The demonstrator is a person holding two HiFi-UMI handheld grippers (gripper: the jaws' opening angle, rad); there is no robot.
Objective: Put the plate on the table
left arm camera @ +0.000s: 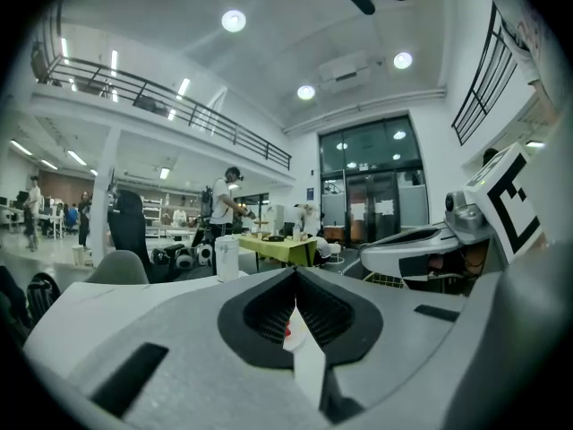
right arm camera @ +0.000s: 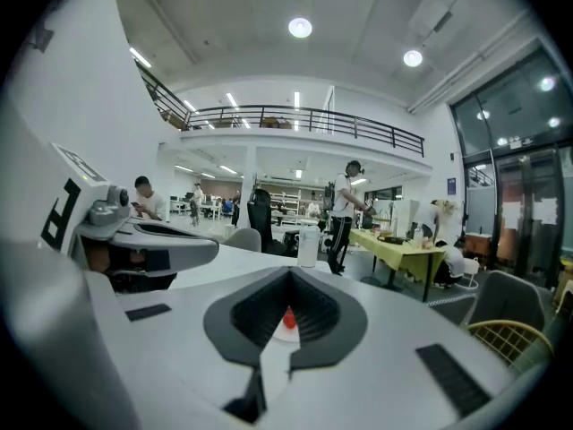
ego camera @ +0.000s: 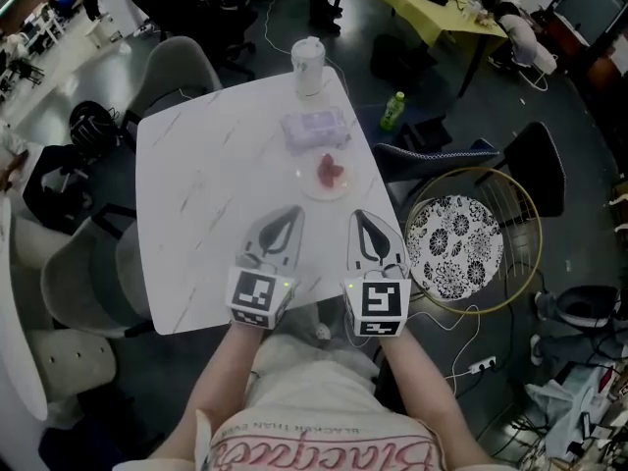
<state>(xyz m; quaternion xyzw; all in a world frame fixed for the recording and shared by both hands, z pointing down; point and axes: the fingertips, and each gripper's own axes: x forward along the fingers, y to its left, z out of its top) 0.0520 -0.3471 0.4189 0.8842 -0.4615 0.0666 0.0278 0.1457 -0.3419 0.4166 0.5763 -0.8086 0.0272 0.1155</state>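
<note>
Already, plate (ego camera: 306,184) sits on table (ego camera: 206,184); left claw (ego camera: 290,211), right claw (ego camera: 359,215) closed.

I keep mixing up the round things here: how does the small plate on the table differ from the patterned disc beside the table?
The small plate is pale and plain; the patterned disc carries a black-and-white flower print. The small plate lies on the table and holds red pieces; the patterned disc sits off it, inside a gold wire ring, bare. Both are round and lie flat.
</note>
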